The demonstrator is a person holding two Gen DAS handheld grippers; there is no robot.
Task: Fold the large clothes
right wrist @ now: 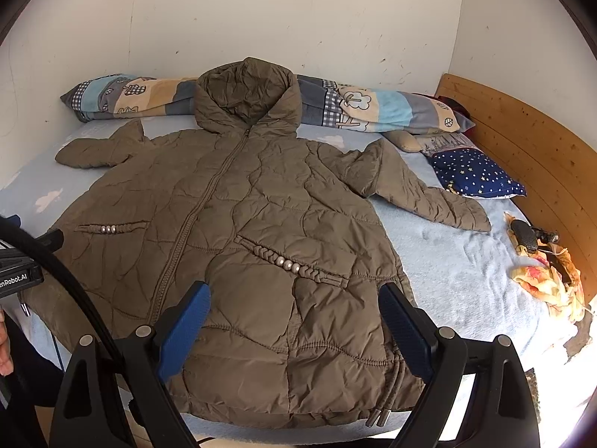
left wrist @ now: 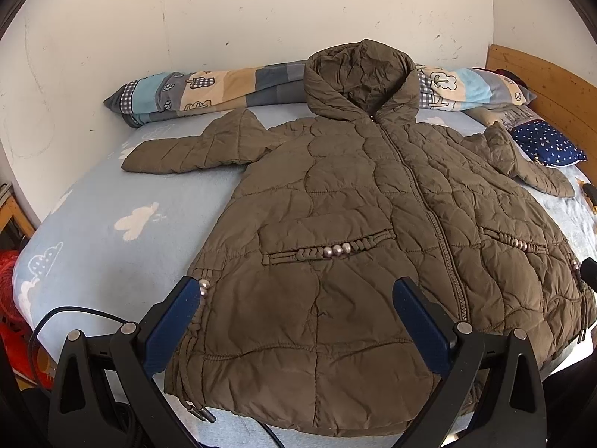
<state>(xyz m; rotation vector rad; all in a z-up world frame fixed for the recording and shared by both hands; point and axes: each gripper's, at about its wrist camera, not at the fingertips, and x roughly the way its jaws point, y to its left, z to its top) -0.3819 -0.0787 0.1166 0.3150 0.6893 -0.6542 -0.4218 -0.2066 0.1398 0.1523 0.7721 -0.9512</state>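
Note:
An olive-brown quilted hooded coat (left wrist: 354,201) lies flat, front up and zipped, on a light blue bed; it also shows in the right wrist view (right wrist: 238,224). Both sleeves are spread out to the sides and the hood rests on a rolled blanket. My left gripper (left wrist: 298,298) is open and empty, hovering over the coat's lower left hem. My right gripper (right wrist: 293,300) is open and empty, over the lower right hem near the drawstrings (right wrist: 388,392). The left gripper's body shows at the left edge of the right wrist view (right wrist: 18,272).
A rolled patterned blanket (left wrist: 209,89) lies along the white wall. A navy star pillow (right wrist: 477,175) and a wooden headboard (right wrist: 541,156) are at the right. A crumpled yellow cloth with a dark object (right wrist: 544,265) lies near the headboard. The bed's near edge (left wrist: 93,336) is just below the hem.

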